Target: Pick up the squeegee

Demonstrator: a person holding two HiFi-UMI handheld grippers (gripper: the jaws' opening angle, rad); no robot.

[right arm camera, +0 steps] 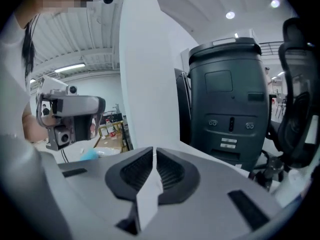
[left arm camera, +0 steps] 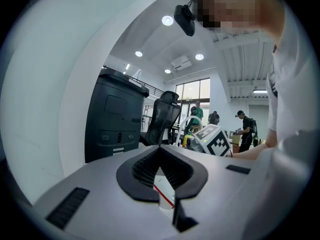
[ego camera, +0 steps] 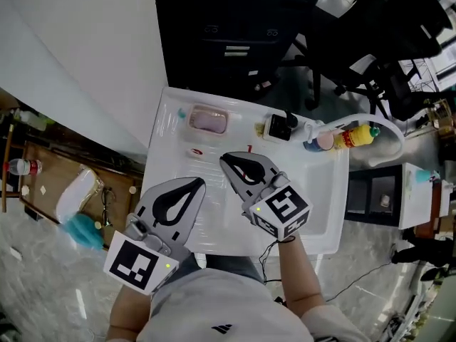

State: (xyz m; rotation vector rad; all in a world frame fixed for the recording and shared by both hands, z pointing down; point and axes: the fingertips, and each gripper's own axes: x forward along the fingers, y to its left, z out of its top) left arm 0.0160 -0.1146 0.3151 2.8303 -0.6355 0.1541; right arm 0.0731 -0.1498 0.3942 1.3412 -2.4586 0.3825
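Observation:
Both grippers hover over a white sink unit (ego camera: 171, 130). My left gripper (ego camera: 199, 183) hangs above its near left part, and its tips meet with nothing between them (left arm camera: 159, 148). My right gripper (ego camera: 224, 158) is just to the right and further in; a thin gap shows between its tips (right arm camera: 154, 150) and nothing is in it. A black-and-cream tool (ego camera: 279, 127) lies at the back by the tap; I cannot tell whether it is the squeegee. A thin red stick (ego camera: 249, 148) and a small red-and-white piece (ego camera: 196, 151) lie beyond the fingertips.
A pink tray (ego camera: 208, 120) sits at the back left of the unit. A white curved tap (ego camera: 370, 120), a yellow bottle (ego camera: 362, 135) and a blue item (ego camera: 311, 146) stand at the back right, by the basin (ego camera: 317, 191). A dark cabinet (ego camera: 228, 41) and office chairs (ego camera: 399, 20) stand behind.

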